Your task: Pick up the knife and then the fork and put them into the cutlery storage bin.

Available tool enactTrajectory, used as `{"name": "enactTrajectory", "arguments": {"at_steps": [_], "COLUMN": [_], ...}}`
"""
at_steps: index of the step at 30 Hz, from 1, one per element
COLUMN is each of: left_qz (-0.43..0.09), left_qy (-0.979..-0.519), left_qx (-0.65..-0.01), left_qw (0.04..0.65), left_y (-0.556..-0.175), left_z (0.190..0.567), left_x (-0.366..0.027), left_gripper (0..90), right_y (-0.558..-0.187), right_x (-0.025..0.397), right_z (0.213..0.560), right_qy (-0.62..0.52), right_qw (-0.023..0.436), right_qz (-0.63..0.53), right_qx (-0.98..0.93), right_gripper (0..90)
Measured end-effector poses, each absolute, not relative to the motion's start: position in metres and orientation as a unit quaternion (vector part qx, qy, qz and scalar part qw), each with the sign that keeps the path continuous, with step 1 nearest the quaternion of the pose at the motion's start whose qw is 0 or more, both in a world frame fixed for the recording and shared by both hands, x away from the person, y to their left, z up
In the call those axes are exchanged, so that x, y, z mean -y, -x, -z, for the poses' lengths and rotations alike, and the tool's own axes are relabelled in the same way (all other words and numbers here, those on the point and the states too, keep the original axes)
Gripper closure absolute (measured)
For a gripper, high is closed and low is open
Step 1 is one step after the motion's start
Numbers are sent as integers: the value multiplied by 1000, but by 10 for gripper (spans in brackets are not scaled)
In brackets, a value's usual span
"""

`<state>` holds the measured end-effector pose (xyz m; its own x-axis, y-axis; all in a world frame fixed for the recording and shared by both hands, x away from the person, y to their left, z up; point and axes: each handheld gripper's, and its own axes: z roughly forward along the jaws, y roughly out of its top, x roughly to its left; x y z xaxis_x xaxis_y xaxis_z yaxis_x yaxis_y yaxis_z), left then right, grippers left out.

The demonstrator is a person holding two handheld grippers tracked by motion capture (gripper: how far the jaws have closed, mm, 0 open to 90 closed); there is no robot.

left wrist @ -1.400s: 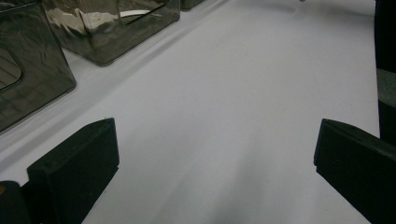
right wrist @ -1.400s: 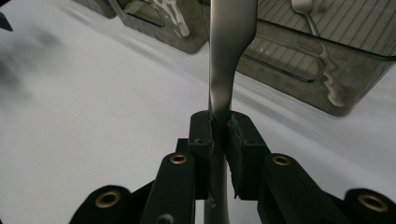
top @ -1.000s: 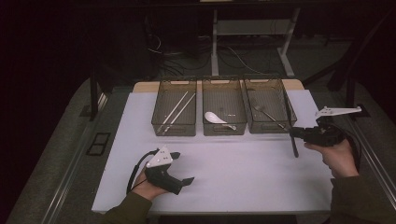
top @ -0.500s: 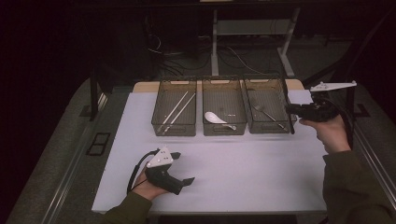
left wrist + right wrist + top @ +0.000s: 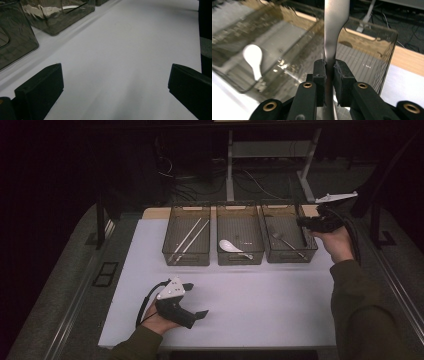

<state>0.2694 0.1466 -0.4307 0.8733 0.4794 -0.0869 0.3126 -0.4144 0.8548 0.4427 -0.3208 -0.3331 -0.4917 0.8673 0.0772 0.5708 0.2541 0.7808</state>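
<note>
A flat metal utensil handle [image 5: 335, 32], its working end out of frame so that the kind of utensil cannot be told, is pinched between the pads of the right hand-held gripper [image 5: 329, 68], whose jaws are pressed tight against its two faces. In the right gripper view the handle's long axis runs straight on from the jaws, up and away from the camera. The utensil hangs in the air over the right bin [image 5: 289, 234], the rightmost of three smoky transparent bins in a row at the far side of the white surface [image 5: 260, 295]; a fork [image 5: 286, 241] already lies on this bin's floor. The high view places the right hand-held gripper [image 5: 306, 221] at the bin's far right corner, above its rim. The coming move, by judgement, is a lowering into this bin, with the handle turned to lie along the bin's length beside the fork. The middle bin [image 5: 240, 234] holds a white spoon [image 5: 231, 246], the left bin [image 5: 187, 235] a pair of chopsticks [image 5: 187, 239]. The left hand-held gripper [image 5: 200, 314] rests on the surface at the near left, jaws spread wide and empty, well apart from the bins; the right hand is clearly the nearer.
</note>
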Motion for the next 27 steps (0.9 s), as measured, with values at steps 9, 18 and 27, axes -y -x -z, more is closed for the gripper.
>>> {"name": "enactTrajectory", "arguments": {"at_steps": [9,18,27], "left_qz": [-84,-84,-84], "left_qy": [-836,-836,-835], "left_qx": [-236,-235,-236], "left_qw": [487,488,489], "left_y": [-269,-269,-268], "left_z": [431,430,430], "left_x": [-147,-146,-146], "left_gripper": [0,0,0], "right_y": [-462,-466,-470], "right_x": [319,317,317], "right_z": [362,371,386], "right_qy": [-485,-497,-512], "right_qw": [175,158,147], "right_qz": [-346,-310,-268], "right_qx": [-784,-795,-802], "right_gripper": [800,800,798]}}
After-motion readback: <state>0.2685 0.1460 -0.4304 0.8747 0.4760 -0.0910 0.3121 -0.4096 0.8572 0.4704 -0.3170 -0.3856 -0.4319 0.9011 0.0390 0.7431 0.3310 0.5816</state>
